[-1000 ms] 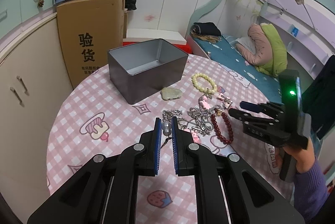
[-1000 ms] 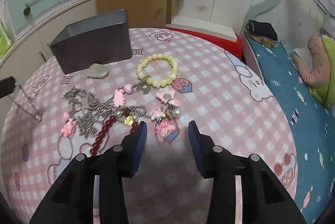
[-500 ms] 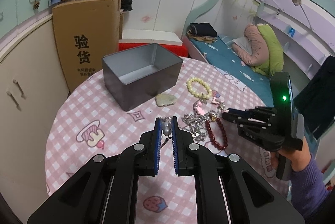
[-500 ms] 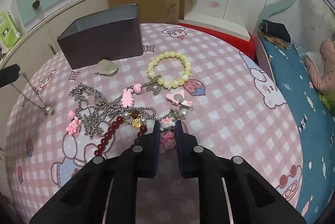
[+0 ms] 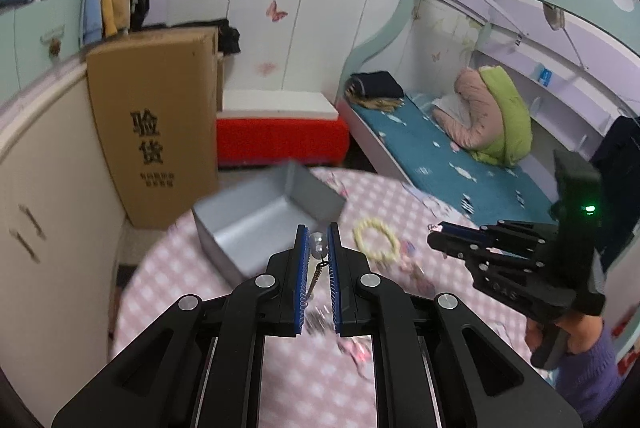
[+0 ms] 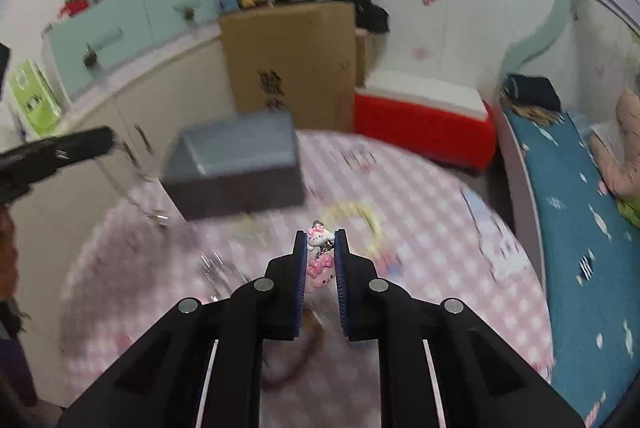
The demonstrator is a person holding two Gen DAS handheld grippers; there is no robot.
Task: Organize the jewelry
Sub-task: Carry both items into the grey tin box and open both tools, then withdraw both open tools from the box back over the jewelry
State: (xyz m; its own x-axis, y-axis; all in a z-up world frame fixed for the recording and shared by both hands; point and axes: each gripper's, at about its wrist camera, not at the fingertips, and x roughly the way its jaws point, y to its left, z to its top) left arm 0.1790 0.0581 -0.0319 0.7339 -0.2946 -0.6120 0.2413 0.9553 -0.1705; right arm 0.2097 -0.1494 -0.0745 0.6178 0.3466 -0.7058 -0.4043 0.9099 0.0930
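Up above the round table with its pink checked cloth, both grippers carry jewelry. The left gripper has its jaws narrowed onto a pearl pendant, whose chain hangs down between the blue pads. The right gripper clamps a pink cat charm between its pads. Ahead of both, toward the table's far left edge, sits the open grey tin box, empty as far as its interior shows. A pale yellow bead bracelet lies just to its right, nearer the far edge. More jewelry lies blurred near the table's middle. Behind the table a cardboard carton leans against the cabinets.
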